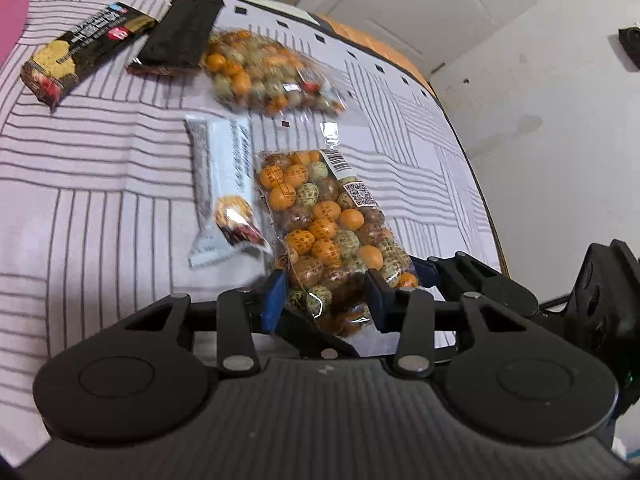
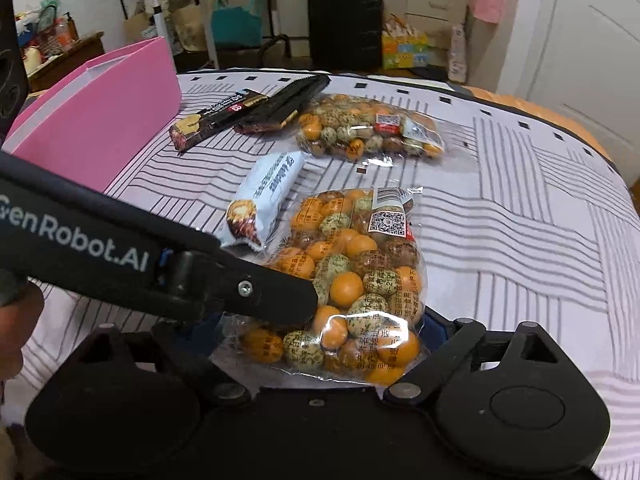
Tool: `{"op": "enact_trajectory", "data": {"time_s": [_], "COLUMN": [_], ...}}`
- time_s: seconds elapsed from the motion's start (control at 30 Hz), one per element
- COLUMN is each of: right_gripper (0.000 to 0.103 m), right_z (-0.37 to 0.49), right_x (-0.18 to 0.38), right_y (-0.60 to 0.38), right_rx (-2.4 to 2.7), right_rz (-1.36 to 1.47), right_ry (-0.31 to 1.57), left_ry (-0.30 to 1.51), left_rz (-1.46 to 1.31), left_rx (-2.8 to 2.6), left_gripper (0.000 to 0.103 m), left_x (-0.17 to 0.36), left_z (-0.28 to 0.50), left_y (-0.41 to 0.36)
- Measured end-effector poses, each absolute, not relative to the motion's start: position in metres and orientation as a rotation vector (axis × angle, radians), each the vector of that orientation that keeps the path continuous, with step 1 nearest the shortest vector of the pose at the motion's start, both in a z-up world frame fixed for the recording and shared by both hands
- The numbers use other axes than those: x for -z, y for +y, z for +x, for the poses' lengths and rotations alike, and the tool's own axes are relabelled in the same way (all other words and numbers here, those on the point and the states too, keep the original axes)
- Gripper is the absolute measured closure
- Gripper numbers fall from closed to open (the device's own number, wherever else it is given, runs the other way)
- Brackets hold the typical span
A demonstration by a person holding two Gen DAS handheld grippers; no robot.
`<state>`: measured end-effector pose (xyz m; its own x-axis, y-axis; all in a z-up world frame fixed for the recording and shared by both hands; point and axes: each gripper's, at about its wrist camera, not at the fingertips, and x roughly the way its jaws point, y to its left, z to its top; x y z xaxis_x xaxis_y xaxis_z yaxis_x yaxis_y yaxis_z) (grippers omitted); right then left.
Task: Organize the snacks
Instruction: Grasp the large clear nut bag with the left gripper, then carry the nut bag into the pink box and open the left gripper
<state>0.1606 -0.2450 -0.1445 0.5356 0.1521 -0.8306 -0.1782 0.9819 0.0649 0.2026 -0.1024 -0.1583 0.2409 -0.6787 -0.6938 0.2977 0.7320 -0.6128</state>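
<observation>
- Pink box [image 2: 100, 120] stands at the bed's [image 1: 100, 200] left, seen only in the right wrist view.
- Left gripper [image 1: 326, 300] is clamped on the near candy bag [image 1: 332, 232]; its slick film could slip out.
- Right gripper [image 2: 320, 344] straddles that bag, jaws apart, risking a collision.

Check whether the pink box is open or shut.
Cannot tell: the right wrist view shows only the pink box's outer wall and rim, with no view of its inside or any lid.
</observation>
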Motion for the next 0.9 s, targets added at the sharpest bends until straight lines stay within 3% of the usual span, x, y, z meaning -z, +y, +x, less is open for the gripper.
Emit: {"op": "enact_trajectory", "data": {"time_s": [0.53, 0.9], "right_gripper": [0.007, 0.007], "right_z": [0.118, 0.108], "right_x": [0.071, 0.012], "right_y": [-0.219, -0.174], "right_rx": [-0.262, -0.395], "right_rz": [0.009, -0.083], "right_ry": [0.965, 0.929], "left_ry": [1.182, 1.089], "left_rz": [-0.234, -0.264], "left_rx": [0.749, 0.725], "left_gripper": [0.061, 0.058], "left_x": [0.078, 0.024], "left_z": [0.162, 0.127], "left_y": [-0.087, -0.030]}}
